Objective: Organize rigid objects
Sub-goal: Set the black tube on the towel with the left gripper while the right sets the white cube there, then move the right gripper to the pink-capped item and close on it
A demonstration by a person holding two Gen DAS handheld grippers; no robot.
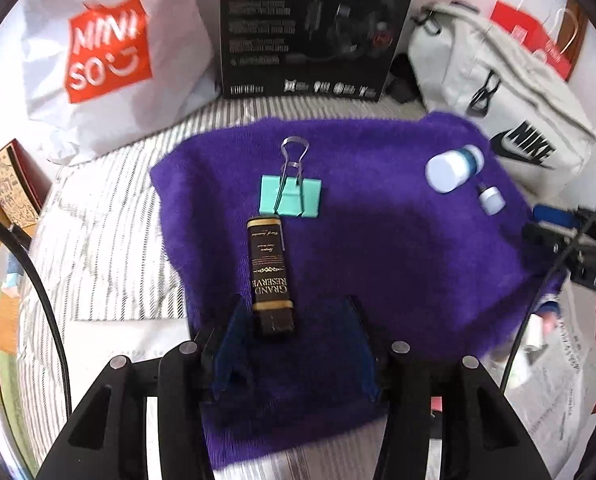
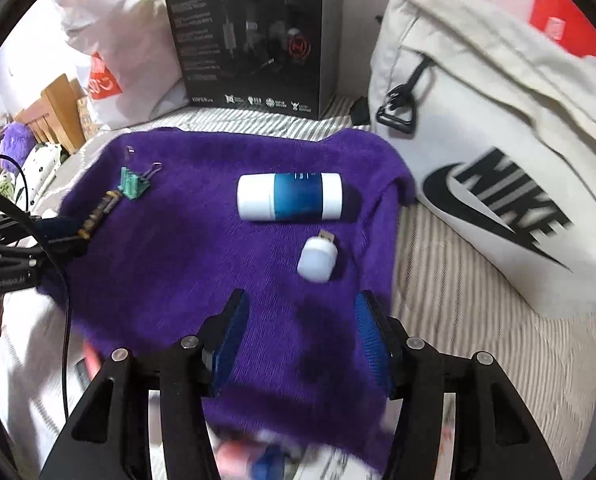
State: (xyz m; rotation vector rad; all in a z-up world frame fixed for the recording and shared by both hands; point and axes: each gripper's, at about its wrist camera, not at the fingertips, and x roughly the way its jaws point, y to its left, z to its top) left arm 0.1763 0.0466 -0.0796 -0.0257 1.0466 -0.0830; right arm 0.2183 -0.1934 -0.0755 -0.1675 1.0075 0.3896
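1. A fuzzy purple cloth [image 1: 377, 240] lies spread over a striped grey-and-white bed cover [image 1: 110, 240], and four small rigid things rest on it.
2. The left gripper [image 1: 294, 328] points down at the cloth with its blue-padded jaws apart. The near end of a slim dark-brown bar with gold bands and gold "GRAND RESERVE" lettering [image 1: 269, 268] lies between the fingers, close to the left one; the pads do not press on it.
3. Just beyond the far end of that bar lies a mint-green binder clip with silver wire handles [image 1: 290, 196]; whether the two touch I cannot tell.
4. The right gripper [image 2: 301, 340] hovers over the cloth with its blue pads standing apart and only bare purple cloth between them.
5. Ahead of the right gripper lies a small white capsule-shaped USB plug light [image 2: 317, 258], its metal connector pointing away from the camera.
6. Just past it lies a white cylinder with a wide teal-blue middle band [image 2: 290, 197], on its side, crosswise to the gripper. The two are close but apart.
7. The bar and clip sit on the left part of the cloth, the cylinder and plug light on the right part, well apart.
8. Behind the cloth stand a white shopping bag with an orange logo panel [image 1: 110, 48], a black printed carton [image 1: 309, 28] and a cream canvas bag with a black sports logo [image 2: 497, 140].
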